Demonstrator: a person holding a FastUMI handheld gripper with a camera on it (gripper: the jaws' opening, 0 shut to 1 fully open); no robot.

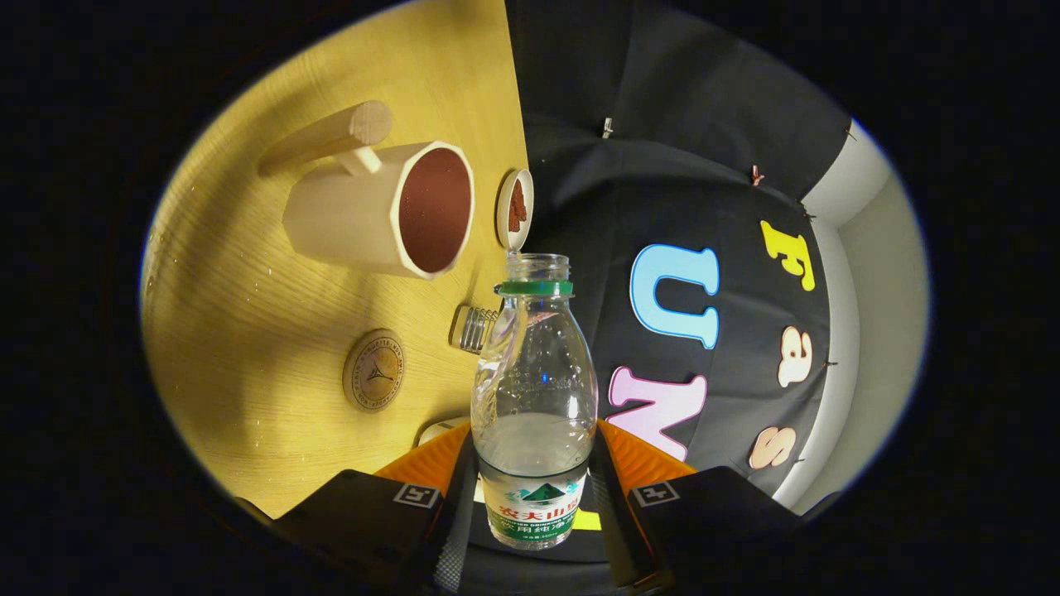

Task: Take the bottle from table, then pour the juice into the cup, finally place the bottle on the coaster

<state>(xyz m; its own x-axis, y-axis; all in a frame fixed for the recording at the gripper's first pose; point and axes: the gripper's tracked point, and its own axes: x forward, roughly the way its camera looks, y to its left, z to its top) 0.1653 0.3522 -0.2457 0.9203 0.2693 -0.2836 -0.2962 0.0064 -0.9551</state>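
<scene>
Currently, per item:
claw [534, 480]: clamped on the bottle, one finger pressed to each side of its lower body
bottle [534, 397]: between the fingers, cap off, neck pointing ahead; base cut off behind the label; clear liquid pooled in the lower part, upper part empty with droplets
coaster [374, 370]: round, flat on the table [248, 331], ahead and left of the fingers, nothing on it
small ribbed object [474, 329]: just beyond the bottle shoulder, partly hidden, hard to identify
cup [381, 211]: beyond the coaster, handle on far side; inside looks dark reddish-brown, contents unclear
small dish [515, 209]: just right of the cup, holds something reddish-brown, too small to tell
</scene>
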